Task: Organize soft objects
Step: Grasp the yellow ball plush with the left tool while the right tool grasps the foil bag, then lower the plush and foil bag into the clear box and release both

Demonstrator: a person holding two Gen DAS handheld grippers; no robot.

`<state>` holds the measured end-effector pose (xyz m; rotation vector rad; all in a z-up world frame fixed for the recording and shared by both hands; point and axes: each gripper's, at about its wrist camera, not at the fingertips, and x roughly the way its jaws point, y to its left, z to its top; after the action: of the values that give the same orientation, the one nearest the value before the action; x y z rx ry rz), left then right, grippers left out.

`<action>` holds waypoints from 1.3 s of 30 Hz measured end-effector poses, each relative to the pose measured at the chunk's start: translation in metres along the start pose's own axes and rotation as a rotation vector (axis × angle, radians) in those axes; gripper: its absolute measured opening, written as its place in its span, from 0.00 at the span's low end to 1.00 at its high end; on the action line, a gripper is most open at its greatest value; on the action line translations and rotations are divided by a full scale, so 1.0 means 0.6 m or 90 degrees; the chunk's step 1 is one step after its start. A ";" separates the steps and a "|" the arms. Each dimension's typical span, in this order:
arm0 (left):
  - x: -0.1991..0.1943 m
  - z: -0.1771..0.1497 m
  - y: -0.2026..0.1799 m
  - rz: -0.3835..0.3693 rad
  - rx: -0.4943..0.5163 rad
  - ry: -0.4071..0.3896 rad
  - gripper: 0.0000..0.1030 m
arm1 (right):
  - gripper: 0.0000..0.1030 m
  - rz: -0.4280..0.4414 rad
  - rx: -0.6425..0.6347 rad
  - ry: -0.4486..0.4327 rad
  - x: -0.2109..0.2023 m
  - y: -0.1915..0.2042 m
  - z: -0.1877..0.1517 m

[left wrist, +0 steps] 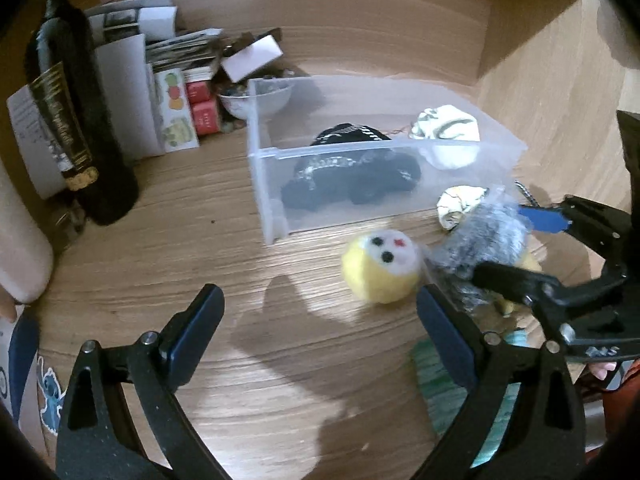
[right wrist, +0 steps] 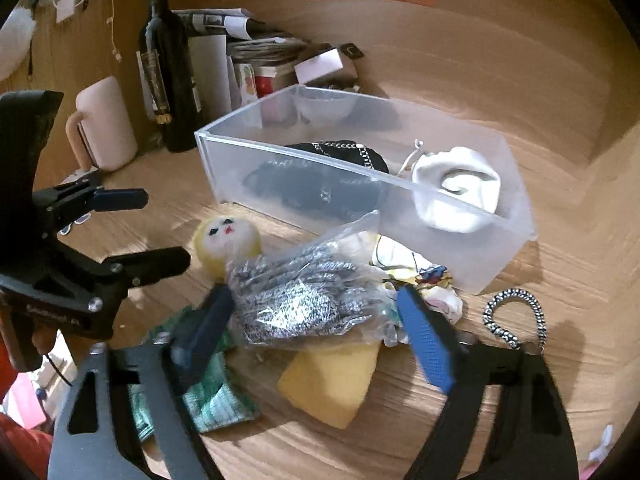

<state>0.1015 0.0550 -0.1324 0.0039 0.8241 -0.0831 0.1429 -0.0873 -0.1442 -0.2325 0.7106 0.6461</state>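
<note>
Gathering is under way: the right gripper (right wrist: pixel 316 320), jaws spread around the bagged grey knit (right wrist: pixel 304 300) on the desk, seems about to clamp and then lift it toward the clear bin (right wrist: pixel 516 248) at one o'clock. That bin holds a black chained bag (right wrist: pixel 320 184) and white cloth (right wrist: pixel 456 192). The left gripper (left wrist: pixel 320 332) hangs released near the yellow plush (left wrist: pixel 380 268).

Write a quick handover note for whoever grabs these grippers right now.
Left gripper: open, empty, over bare desk near the yellow doll.
Right gripper: open, fingers either side of the bagged grey knit; whether they touch it is unclear.
Done: black item and white cloth lie in the bin.
Left on the desk: doll, knit, yellow sponge, green cloth, patterned cloth.
</note>
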 end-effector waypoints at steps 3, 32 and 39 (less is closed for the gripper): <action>0.008 0.007 -0.011 -0.027 0.015 0.014 0.87 | 0.47 -0.001 0.008 0.001 0.001 -0.005 -0.001; -0.062 0.084 -0.033 -0.069 0.029 -0.089 0.43 | 0.23 -0.008 0.059 -0.174 -0.112 -0.043 0.059; -0.081 0.138 -0.012 -0.057 0.007 -0.136 0.43 | 0.23 -0.014 0.059 -0.209 -0.122 -0.052 0.100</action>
<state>0.1287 0.0486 -0.0406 -0.0312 0.6106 -0.1690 0.1525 -0.1216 -0.0512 -0.0464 0.4196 0.6110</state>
